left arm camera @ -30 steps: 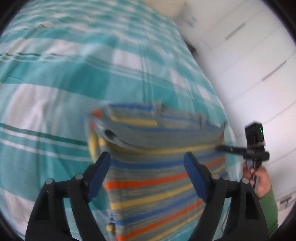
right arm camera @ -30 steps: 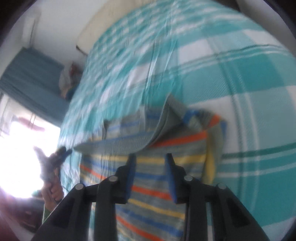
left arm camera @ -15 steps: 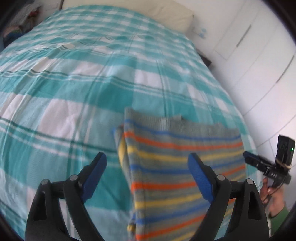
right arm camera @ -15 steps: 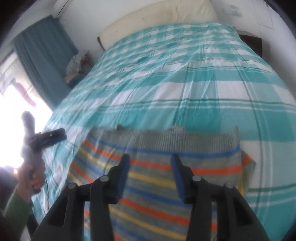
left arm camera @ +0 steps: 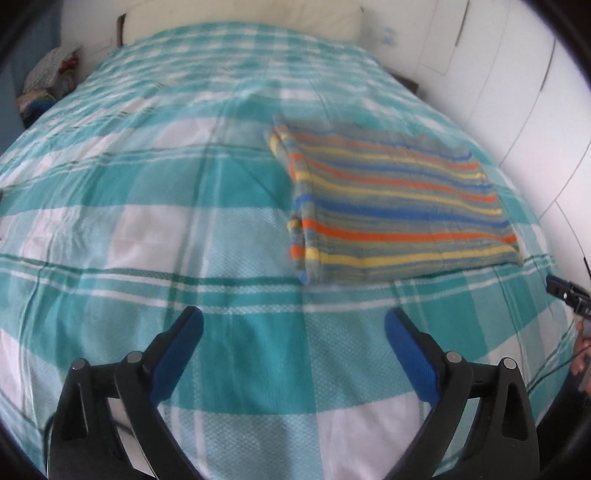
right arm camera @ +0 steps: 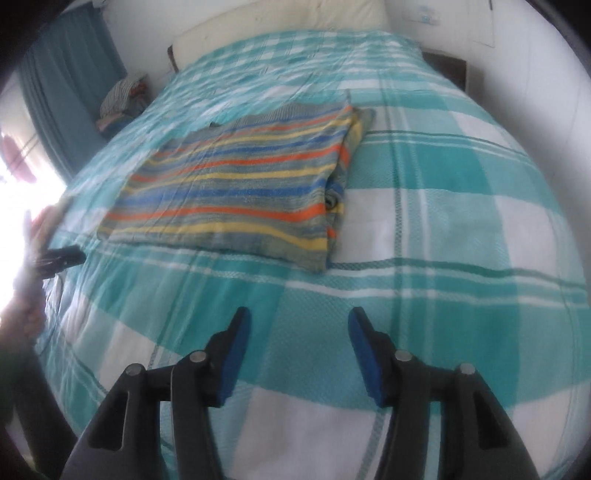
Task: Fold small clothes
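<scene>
A grey knit garment (left arm camera: 399, 206) with orange, yellow and blue stripes lies folded flat on the teal-and-white checked bedspread (left arm camera: 147, 229). In the left wrist view it sits ahead and to the right of my left gripper (left arm camera: 293, 321), whose jaws are opening wide over bare bedspread with nothing between them. In the right wrist view the garment (right arm camera: 236, 195) lies ahead and to the left of my right gripper (right arm camera: 299, 321), whose jaws are opening too, with nothing between them. Each gripper is well short of the garment's near edge.
A cream pillow (right arm camera: 280, 26) lies at the head of the bed. A heap of clothes (right arm camera: 125, 99) sits beside the bed by a teal curtain (right arm camera: 62, 92). White wardrobe doors (left arm camera: 524, 92) run along the far side. A dark bedside table (right arm camera: 447, 68) stands near the pillow.
Both grippers let the upper flap down onto the garment and pulled back off it toward the near edge of the bed. Both jaws have spread wider.
</scene>
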### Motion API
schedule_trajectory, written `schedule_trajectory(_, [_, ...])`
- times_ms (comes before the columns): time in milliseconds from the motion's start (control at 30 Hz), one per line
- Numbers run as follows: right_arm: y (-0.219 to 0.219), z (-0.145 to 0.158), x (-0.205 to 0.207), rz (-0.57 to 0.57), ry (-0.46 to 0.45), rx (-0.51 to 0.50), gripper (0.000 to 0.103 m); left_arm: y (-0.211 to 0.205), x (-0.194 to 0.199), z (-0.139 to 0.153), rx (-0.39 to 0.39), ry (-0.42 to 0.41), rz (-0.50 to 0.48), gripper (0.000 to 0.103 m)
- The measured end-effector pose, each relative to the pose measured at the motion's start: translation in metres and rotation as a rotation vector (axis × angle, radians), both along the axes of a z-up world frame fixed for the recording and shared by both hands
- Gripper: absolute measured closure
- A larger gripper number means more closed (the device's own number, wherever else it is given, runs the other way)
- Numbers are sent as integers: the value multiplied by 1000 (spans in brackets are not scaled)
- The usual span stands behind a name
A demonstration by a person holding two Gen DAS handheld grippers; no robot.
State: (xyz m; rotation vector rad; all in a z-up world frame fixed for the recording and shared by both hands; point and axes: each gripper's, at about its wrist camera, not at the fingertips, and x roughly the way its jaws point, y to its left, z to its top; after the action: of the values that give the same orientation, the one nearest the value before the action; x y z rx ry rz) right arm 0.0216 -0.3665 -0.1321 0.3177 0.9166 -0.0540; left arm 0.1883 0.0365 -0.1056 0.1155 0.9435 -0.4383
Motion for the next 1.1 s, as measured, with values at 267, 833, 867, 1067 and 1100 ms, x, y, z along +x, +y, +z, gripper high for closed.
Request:
schedule_trajectory(267, [16, -16, -14, -177, -132, -30, 32, 30, 11, -26, 56, -62, 179, 3])
schedule_trajectory(833, [23, -43, -11, -146, -130, -55, 16, 11, -27, 23, -142, -171, 15, 3])
schedule_trajectory(867, [24, -43, -11, -146, -129, -56, 16, 9, -29, 25, -172, -143, 10, 3])
schedule_trajectory(1067, [25, -43, -10, -140, -129, -55, 14, -29, -37, 10, -214, 50, 27, 2])
schedule_trajectory(1100, [25, -43, -10, -141, -129, -55, 14, -40, -38, 2, -165, 61, 30, 1])
